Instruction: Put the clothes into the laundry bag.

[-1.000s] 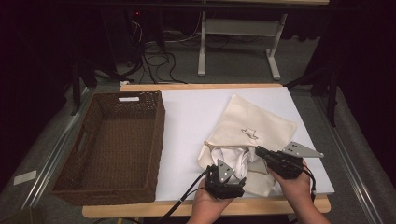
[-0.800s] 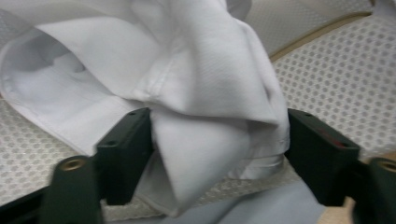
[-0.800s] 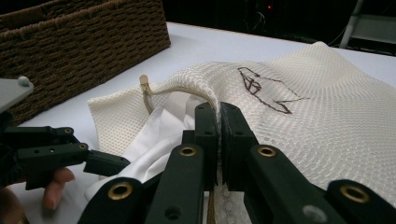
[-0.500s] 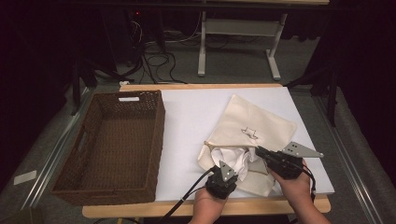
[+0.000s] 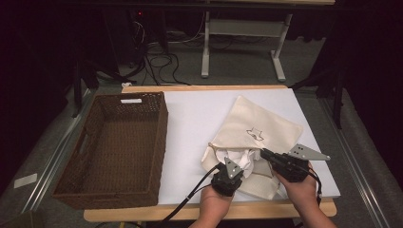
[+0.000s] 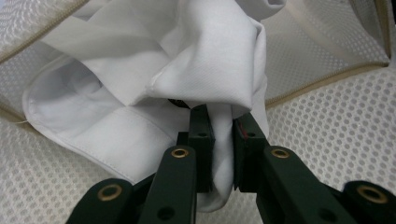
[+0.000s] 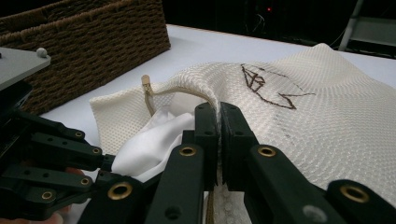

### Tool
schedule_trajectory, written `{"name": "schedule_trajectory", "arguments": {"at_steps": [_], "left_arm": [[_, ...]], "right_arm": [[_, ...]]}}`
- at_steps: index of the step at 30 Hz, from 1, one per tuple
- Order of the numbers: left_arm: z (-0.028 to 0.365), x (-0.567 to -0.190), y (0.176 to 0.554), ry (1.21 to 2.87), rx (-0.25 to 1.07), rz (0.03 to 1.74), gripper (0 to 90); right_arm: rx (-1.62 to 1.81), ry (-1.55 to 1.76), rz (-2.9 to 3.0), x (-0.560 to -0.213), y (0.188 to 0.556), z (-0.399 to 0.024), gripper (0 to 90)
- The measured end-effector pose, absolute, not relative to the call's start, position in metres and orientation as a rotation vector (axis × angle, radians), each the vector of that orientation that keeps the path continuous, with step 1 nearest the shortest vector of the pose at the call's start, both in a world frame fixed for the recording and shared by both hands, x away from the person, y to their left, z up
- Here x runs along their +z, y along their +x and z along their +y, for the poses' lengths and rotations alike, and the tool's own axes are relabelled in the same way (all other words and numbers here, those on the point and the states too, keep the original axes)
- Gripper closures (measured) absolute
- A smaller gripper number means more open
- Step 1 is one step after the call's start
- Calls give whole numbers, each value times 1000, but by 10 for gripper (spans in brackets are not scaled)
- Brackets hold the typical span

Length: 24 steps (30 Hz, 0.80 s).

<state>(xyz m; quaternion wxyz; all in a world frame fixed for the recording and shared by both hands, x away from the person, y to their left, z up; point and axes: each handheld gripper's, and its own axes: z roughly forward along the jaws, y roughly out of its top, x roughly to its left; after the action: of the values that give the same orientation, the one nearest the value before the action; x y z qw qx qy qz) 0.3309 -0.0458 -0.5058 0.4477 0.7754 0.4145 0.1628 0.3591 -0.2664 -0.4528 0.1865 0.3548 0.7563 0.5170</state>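
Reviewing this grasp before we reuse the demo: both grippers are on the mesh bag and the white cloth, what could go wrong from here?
1. The left gripper has just closed on one fold of the white cloth; pulling may drag the mesh laundry bag along.
2. The right gripper pinches only the bag's rim by the zipper; the thin mesh could slip out.
3. The wicker basket sits apart, so loose cloth might trail across the table.

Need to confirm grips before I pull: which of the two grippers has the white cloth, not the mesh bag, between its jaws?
The left gripper: its jaws have just closed on a fold of white cloth. The right gripper pinches the mesh bag rim.
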Motion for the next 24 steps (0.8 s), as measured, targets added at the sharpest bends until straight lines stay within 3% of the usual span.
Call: {"name": "schedule_trajectory", "arguments": {"at_steps": [24], "left_arm": [[-74,-500,364,1889,442,1015,807]], "right_arm": [[1483,1004,2104,-450,359,-269,878]]}}
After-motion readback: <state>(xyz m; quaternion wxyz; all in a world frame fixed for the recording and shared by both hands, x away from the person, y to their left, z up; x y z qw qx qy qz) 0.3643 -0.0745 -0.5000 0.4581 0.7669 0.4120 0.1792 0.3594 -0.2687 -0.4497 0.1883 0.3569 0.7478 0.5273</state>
